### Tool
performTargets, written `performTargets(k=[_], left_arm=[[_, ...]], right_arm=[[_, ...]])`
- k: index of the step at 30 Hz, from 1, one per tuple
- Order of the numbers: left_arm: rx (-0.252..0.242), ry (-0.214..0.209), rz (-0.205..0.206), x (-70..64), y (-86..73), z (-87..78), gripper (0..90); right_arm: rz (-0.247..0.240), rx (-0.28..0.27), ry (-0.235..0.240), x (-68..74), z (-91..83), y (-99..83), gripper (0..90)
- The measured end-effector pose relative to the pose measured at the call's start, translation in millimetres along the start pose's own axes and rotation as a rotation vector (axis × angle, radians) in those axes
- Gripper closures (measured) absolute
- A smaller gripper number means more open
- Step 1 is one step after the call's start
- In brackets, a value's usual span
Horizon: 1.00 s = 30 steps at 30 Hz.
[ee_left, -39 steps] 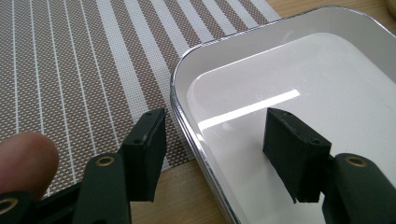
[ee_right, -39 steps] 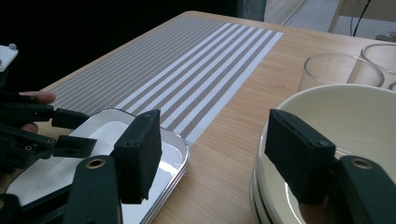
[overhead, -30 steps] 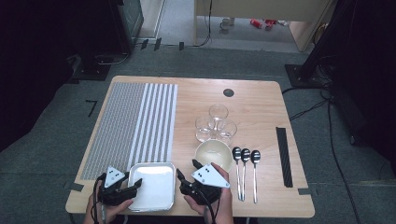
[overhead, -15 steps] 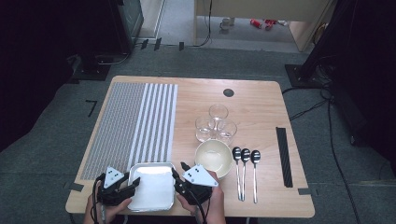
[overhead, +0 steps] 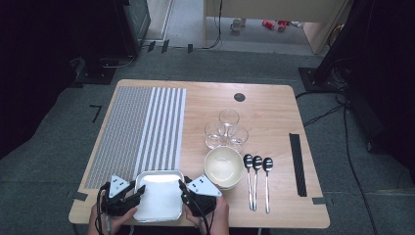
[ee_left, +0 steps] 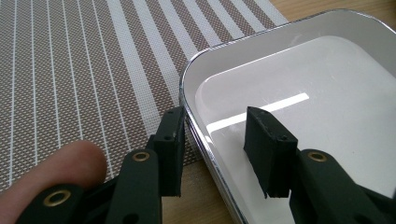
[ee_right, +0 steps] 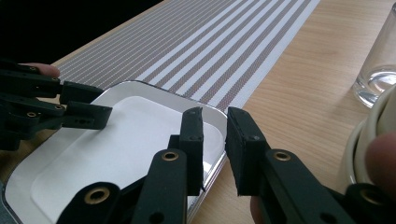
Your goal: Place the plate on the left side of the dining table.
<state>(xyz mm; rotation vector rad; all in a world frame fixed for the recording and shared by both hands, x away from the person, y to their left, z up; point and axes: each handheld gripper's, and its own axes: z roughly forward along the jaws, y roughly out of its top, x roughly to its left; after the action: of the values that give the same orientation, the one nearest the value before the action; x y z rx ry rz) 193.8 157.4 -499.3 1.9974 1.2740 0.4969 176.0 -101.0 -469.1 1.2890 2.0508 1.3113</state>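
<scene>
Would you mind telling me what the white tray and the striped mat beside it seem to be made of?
The tray looks like enamelled or coated metal: a glossy white inside that mirrors a light strip, and a bright chrome-like rim. It could also be glazed ceramic. The mat looks like woven vinyl or a similar synthetic mesh: a fine, matte, brown and white open weave.

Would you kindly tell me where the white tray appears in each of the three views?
High view: tray at the table's near edge, between both grippers.
Left gripper view: tray fills the right side; its rim sits between the jaws.
Right gripper view: tray lower left.
Shared landmark: striped mat.
</scene>
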Motion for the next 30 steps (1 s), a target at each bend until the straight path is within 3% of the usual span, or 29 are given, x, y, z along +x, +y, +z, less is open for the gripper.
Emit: performTargets(k=[3,12,18,21,30], left_arm=[[0.001,0.0,0.002,0.4,-0.1,-0.1,58.6],[-0.002,0.004,0.011,2.0,-0.6,-0.9,61.5],[-0.008,0.014,0.04,1.4,-1.4,-1.3,61.8],[-0.015,0.015,0.054,1.8,-2.3,-1.3,62.1],[-0.03,0.018,0.069,1.7,-3.7,-1.1,62.5]], right_arm=[[-0.015,0.008,0.01,0.6,3.3,-3.2,80.4],[-0.016,0.041,0.018,1.3,11.8,-11.0,77.2],[-0.025,0.056,0.029,0.8,14.9,-14.8,77.5],[-0.022,0.085,0.02,0.5,17.2,-17.3,77.3],[0.013,0.101,0.029,-2.2,19.7,-20.1,77.9]])
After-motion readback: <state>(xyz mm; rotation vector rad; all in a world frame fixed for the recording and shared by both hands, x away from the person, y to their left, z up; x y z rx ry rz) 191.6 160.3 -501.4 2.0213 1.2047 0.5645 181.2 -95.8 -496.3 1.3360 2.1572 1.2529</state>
